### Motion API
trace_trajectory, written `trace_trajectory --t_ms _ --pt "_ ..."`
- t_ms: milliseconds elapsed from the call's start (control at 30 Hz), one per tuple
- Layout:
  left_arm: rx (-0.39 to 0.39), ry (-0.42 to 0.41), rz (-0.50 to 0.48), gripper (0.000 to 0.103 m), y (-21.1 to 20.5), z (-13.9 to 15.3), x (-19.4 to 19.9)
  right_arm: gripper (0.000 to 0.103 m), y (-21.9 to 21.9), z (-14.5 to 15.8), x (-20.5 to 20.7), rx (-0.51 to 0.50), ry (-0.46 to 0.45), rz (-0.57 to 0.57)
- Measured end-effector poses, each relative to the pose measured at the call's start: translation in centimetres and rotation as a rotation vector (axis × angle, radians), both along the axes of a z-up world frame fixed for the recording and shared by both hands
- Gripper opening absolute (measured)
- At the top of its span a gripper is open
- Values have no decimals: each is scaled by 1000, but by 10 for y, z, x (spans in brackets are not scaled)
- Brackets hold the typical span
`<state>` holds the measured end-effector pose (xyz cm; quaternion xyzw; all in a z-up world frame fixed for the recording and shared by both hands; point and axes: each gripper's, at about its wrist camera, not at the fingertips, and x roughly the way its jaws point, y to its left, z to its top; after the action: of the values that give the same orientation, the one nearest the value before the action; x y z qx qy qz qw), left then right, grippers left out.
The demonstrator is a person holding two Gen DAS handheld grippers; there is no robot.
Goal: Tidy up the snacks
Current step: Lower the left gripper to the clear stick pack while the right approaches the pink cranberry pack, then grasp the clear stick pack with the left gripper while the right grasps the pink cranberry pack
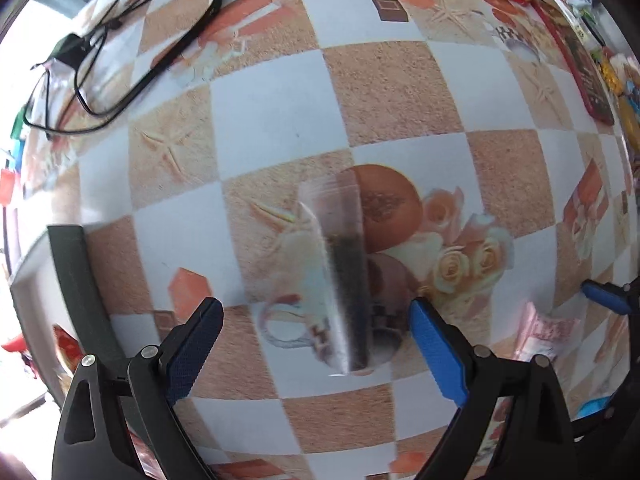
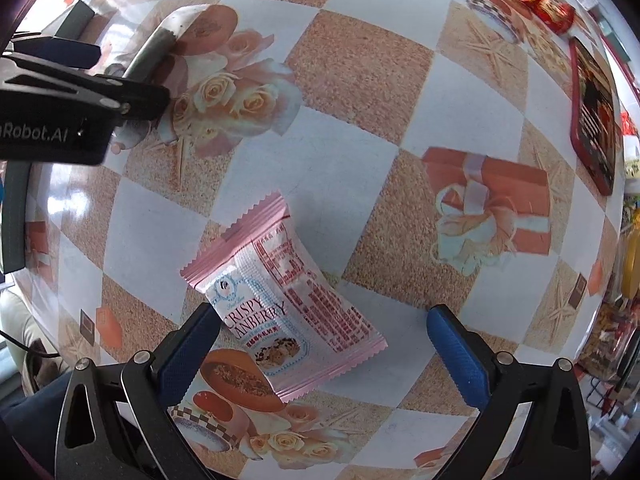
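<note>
The right claw (image 2: 320, 344) hangs wide open over the checked, flower-printed tabletop (image 2: 360, 60), its blue pads either side of a pink-and-white foil cranberry crisp packet (image 2: 286, 304) that lies flat and skewed; the left pad is at the packet's near-left edge, perhaps touching it, while the right pad stands well apart from it. The left claw (image 1: 316, 344) is likewise released and holds nothing, with a clear plastic sachet of dark filling (image 1: 344, 276) lying lengthwise on the tabletop between its pads, blurred in this view. Further snacks sit far right: a red-wrapped sweet (image 2: 548, 4) and a dark red flat box (image 2: 594, 120). A loop of black cable (image 1: 132, 52) lies far left. The risks, as I judge them: the cranberry packet is slick and puffy, so closing across its slanted body may squirt it sideways or pinch only the crimped seam; the thin sachet lies so flat that pads may scrape the tabletop and slide over it. Both claws work close together and could knock each other.
</note>
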<state>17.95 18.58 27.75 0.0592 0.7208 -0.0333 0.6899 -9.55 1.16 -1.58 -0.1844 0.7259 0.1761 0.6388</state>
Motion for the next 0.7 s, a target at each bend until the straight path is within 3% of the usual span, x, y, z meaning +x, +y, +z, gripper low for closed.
trace_trajectory --t_ms 167,267,300,367,400,433,467,700 --pt "-22 31 38 93 -11 -8 -2 103 5 1 6 -14 24 11" --pt "-47 28 39 78 -15 -7 -5 99 5 0 6 -20 34 3" --pt "-49 20 34 73 -12 -1 -7 92 5 2 5 -17 30 0" --pt "-51 2 25 47 -9 8 -23 77 6 8 5 -12 13 -7" --pt "-52 -5 18 38 -9 11 -24 63 6 12 6 -7 3 -14" --pt "-60 -6 13 19 -9 13 -25 46 6 15 7 -4 -4 -21" --pt "-70 0 14 19 -10 14 -28 42 5 19 9 1 -10 -37" --pt "-146 -16 6 18 3 30 -54 42 -17 28 19 100 42 -266"
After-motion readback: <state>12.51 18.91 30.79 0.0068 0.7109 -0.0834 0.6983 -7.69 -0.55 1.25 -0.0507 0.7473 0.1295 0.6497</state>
